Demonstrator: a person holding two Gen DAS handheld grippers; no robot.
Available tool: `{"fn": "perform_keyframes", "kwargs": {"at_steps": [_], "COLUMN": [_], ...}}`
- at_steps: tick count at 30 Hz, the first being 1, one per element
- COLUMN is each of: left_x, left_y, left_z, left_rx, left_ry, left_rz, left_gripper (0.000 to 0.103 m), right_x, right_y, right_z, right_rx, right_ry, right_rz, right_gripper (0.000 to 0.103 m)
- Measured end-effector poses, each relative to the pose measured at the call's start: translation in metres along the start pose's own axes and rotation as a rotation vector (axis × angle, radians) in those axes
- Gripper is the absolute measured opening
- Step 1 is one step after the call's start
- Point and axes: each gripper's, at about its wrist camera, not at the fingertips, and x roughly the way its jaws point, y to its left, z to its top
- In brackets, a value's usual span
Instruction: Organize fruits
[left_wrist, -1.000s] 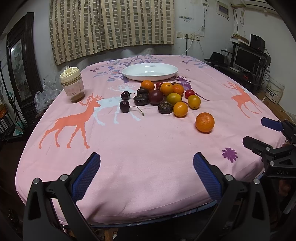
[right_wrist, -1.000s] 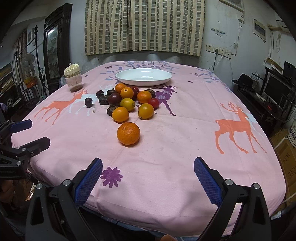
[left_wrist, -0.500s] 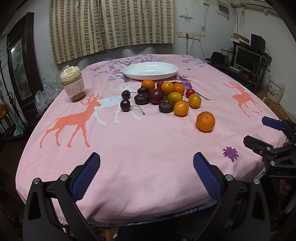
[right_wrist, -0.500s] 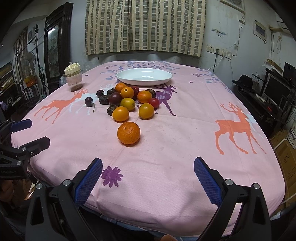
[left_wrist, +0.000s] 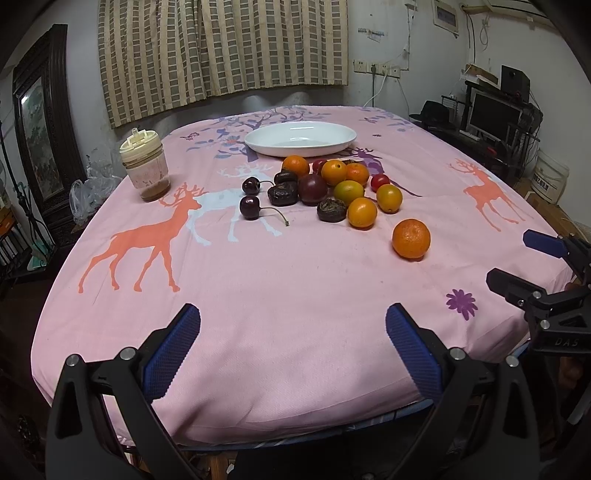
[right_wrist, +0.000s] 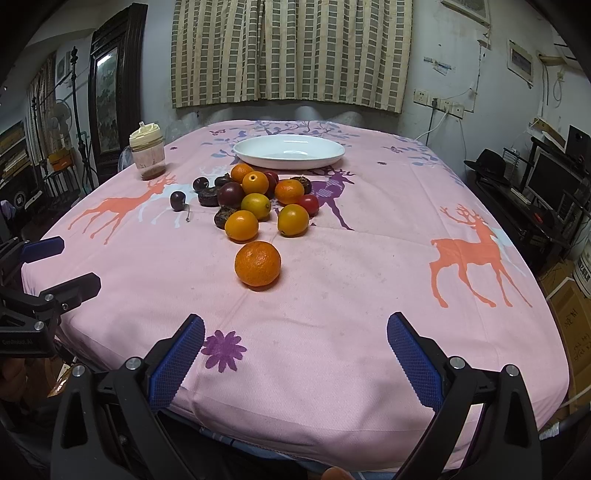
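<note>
A pile of small fruit (left_wrist: 332, 184) (right_wrist: 258, 199) lies mid-table: oranges, yellow-orange citrus, red tomatoes, dark plums and dates. Two cherries (left_wrist: 250, 206) lie to its left. One orange (left_wrist: 411, 238) (right_wrist: 257, 263) sits alone, nearest the front. An empty white plate (left_wrist: 300, 139) (right_wrist: 289, 151) stands behind the pile. My left gripper (left_wrist: 293, 350) is open and empty over the front edge, left of the pile. My right gripper (right_wrist: 295, 354) is open and empty, the lone orange straight ahead. Each gripper also shows at the side of the other's view.
A lidded plastic jar (left_wrist: 144, 170) (right_wrist: 147, 151) stands at the back left of the pink deer-print tablecloth (left_wrist: 258, 280). A dark cabinet is at the left; a desk with a monitor (left_wrist: 491, 116) is at the right. Curtains hang behind.
Both views have shifted very slightly toward the table. The fruit and plate have not moved. Both grippers stay open.
</note>
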Motion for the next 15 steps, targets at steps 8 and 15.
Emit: {"fn": "perform_keyframes", "kwargs": {"at_steps": [8,15], "left_x": [0.000,0.004], "left_y": [0.001,0.003], "left_z": [-0.002,-0.009], "left_rx": [0.002,-0.001], "left_ry": [0.001,0.016], "left_rz": [-0.002,-0.004], "left_gripper": [0.099,0.099], "right_x": [0.002,0.002], "right_y": [0.002,0.001], "right_z": [0.001,-0.001], "right_rx": [-0.001,-0.001], "right_ry": [0.001,0.002], "right_rz": [0.000,-0.001], "right_gripper": [0.099,0.099]}}
